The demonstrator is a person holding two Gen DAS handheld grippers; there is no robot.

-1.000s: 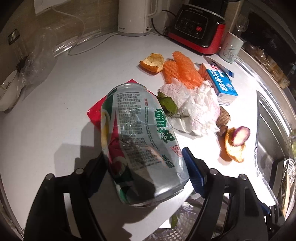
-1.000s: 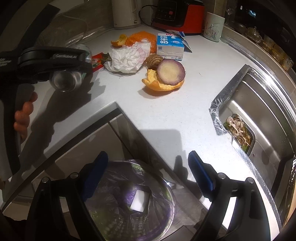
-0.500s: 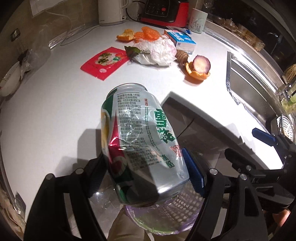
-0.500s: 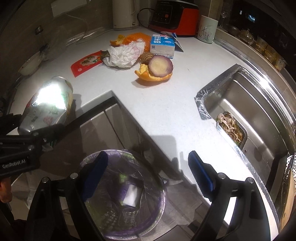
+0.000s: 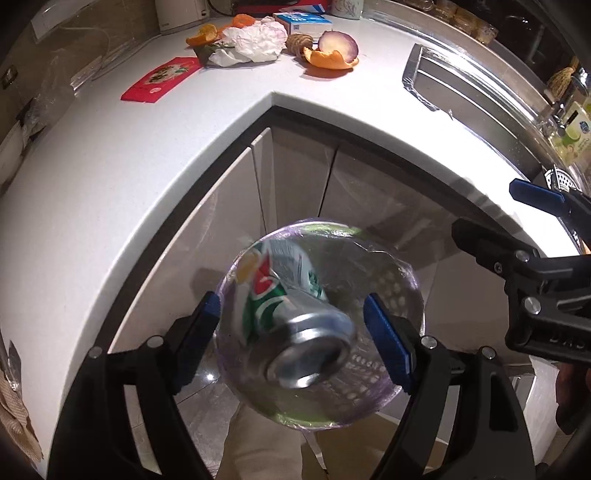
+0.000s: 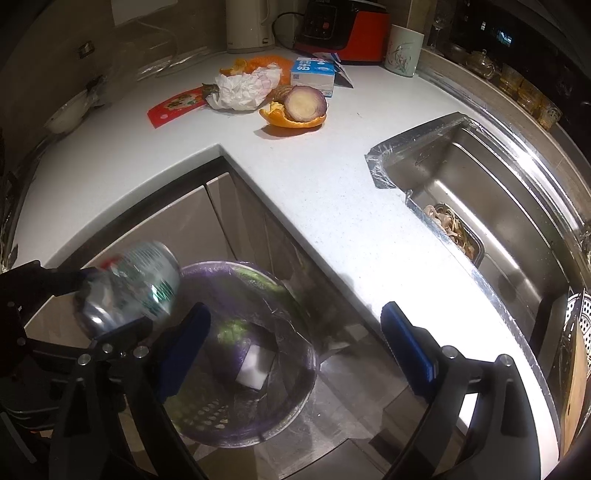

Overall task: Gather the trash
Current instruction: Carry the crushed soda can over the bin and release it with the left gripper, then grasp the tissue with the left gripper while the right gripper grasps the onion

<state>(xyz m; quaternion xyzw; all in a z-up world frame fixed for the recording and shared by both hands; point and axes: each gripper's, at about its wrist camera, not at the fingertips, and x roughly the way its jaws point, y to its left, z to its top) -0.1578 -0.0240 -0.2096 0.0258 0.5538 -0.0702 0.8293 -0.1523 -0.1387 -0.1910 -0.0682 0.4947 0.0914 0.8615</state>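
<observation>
A dented silver and green drink can (image 5: 291,317) hangs blurred between the spread fingers of my left gripper (image 5: 295,332), touching neither pad, right above the bin with a purple liner (image 5: 388,295) on the floor. The right wrist view shows the same can (image 6: 129,291) at the bin's (image 6: 258,332) left rim, beside the left gripper. My right gripper (image 6: 295,347) is open and empty above the bin. More trash lies on the white counter (image 6: 314,177): crumpled tissue (image 6: 243,88), a cut onion on orange peel (image 6: 299,107), a red packet (image 6: 173,107) and a blue and white carton (image 6: 312,75).
A steel sink (image 6: 480,192) with scraps in its strainer is on the right. A kettle (image 6: 247,26), a red appliance (image 6: 343,29) and a mug (image 6: 402,50) stand at the back. Grey cabinet doors (image 5: 295,177) are below the counter corner.
My left gripper carried the can off the counter to above the bin, tipped downward and opened. The can has come loose from the pads. The right gripper stayed open over the bin.
</observation>
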